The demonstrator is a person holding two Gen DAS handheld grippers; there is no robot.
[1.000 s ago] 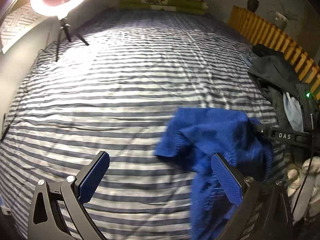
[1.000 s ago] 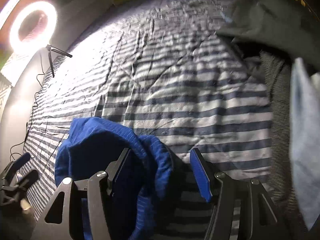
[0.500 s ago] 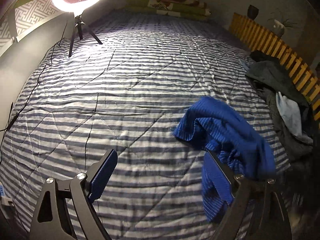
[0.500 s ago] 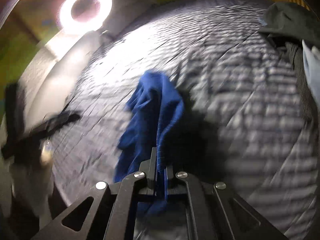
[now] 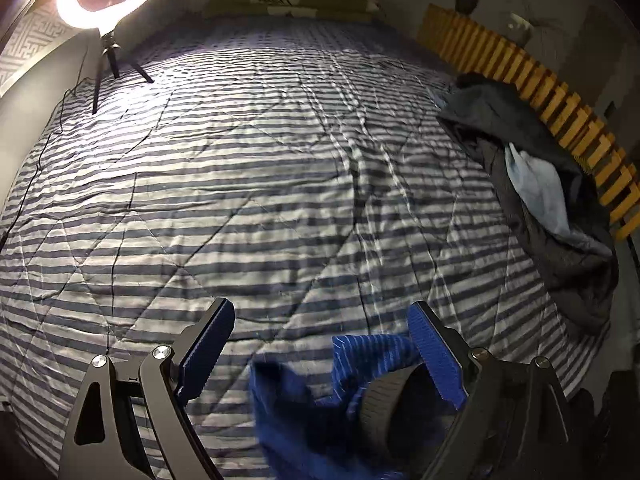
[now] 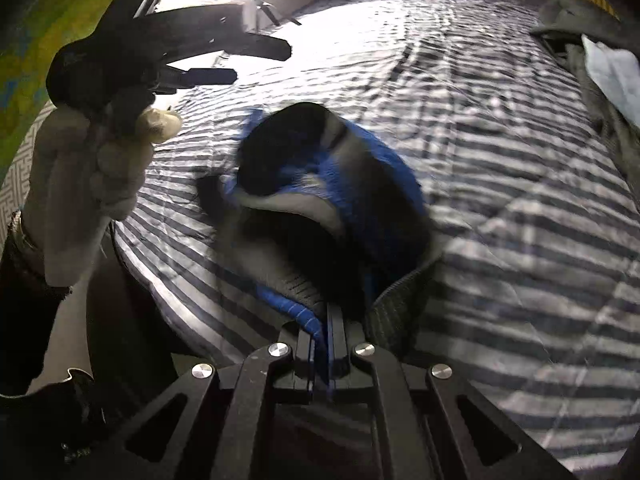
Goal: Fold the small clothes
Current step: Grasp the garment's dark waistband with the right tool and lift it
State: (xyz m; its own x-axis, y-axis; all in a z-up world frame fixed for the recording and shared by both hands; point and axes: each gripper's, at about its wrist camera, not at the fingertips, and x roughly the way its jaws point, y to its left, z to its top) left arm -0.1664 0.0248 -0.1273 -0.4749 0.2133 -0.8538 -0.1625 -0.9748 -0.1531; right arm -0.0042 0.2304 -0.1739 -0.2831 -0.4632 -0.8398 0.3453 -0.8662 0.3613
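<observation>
From the left wrist, we have the left gripper (image 5: 320, 344) with jaws wide apart, empty, and the blue garment (image 5: 360, 384) bunched low between them over the striped bed (image 5: 240, 200). From the right wrist, our right gripper (image 6: 325, 344) has its jaws clamped on the garment's hem. We judge this the pick-up-and-spread step; next, the left needs an opposite edge.

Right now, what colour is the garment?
Blue with thin pale stripes; the garment shows best in the left wrist view.
</observation>
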